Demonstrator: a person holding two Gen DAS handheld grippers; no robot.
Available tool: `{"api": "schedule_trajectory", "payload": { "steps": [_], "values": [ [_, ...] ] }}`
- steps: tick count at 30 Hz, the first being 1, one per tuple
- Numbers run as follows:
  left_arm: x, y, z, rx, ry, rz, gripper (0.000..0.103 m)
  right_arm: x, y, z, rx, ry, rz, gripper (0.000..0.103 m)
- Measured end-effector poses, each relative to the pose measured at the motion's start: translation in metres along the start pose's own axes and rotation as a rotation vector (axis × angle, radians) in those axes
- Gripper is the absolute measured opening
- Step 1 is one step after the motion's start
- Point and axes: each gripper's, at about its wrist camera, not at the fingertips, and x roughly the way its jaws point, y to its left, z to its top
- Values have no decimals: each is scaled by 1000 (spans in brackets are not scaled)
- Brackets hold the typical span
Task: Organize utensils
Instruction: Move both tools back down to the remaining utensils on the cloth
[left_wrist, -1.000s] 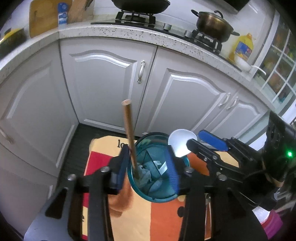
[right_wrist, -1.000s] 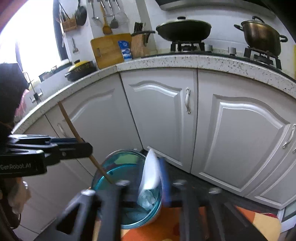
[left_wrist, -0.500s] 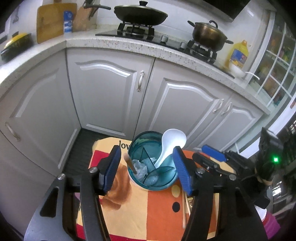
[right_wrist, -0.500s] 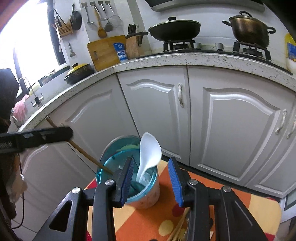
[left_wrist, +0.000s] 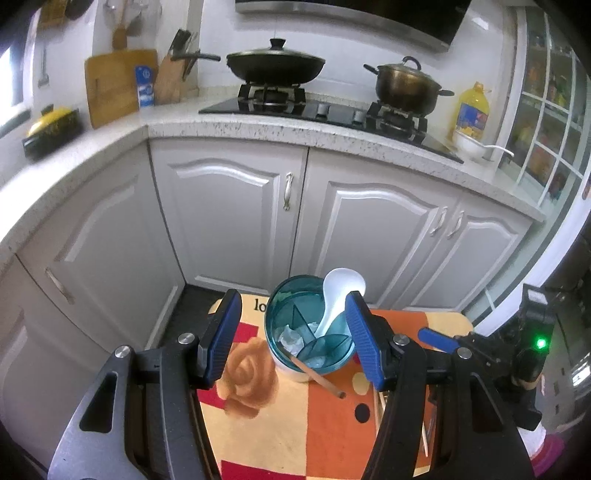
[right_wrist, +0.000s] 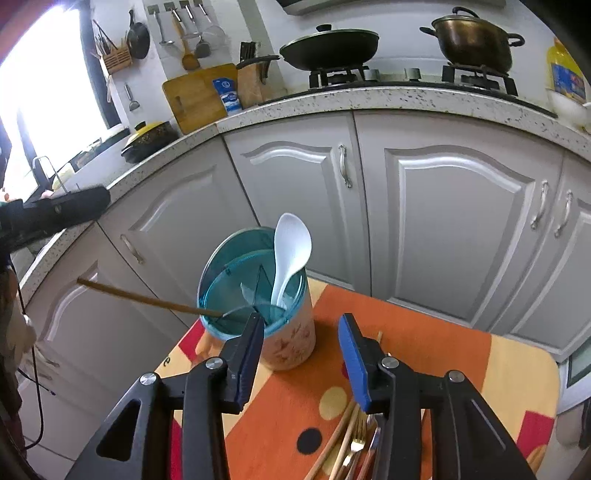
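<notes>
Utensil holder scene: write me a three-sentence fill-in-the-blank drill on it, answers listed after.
1. The spoon standing in the teal utensil holder is ____ in colour.
2. The wooden chopstick leans out over the holder's rim, so it stands ____ rather than upright.
3. The left gripper and the right gripper both have their jaws ____.

Answers: white; tilted; open

The utensil holder's (right_wrist: 258, 291) mouth is partly barred by a leaning wooden chopstick (right_wrist: 147, 299) and a white spoon (right_wrist: 290, 251); open cloth-covered surface (right_wrist: 443, 354) is left beside it.
</notes>
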Motion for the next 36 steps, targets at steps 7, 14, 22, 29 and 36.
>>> {"api": "schedule_trajectory", "payload": {
  "steps": [7, 14, 22, 29, 36],
  "values": [
    [-16, -22, -5, 45, -17, -33, 58, -18, -8, -17, 25, 11, -20, 41],
    [-15, -50, -23, 64, 24, -128, 58, -34, -31, -42, 41, 42, -71, 41],
    [21, -83, -67, 92, 152, -206, 58, -32, -76, -87, 80, 125, -121, 41],
    [69, -101, -112, 102, 280, -235, 58, -6, -109, -115, 175, 195, -31, 38],
    [123, -111, -142, 101, 367, -233, 57, 28, -123, -124, 179, 234, -15, 31]
  ]
}}
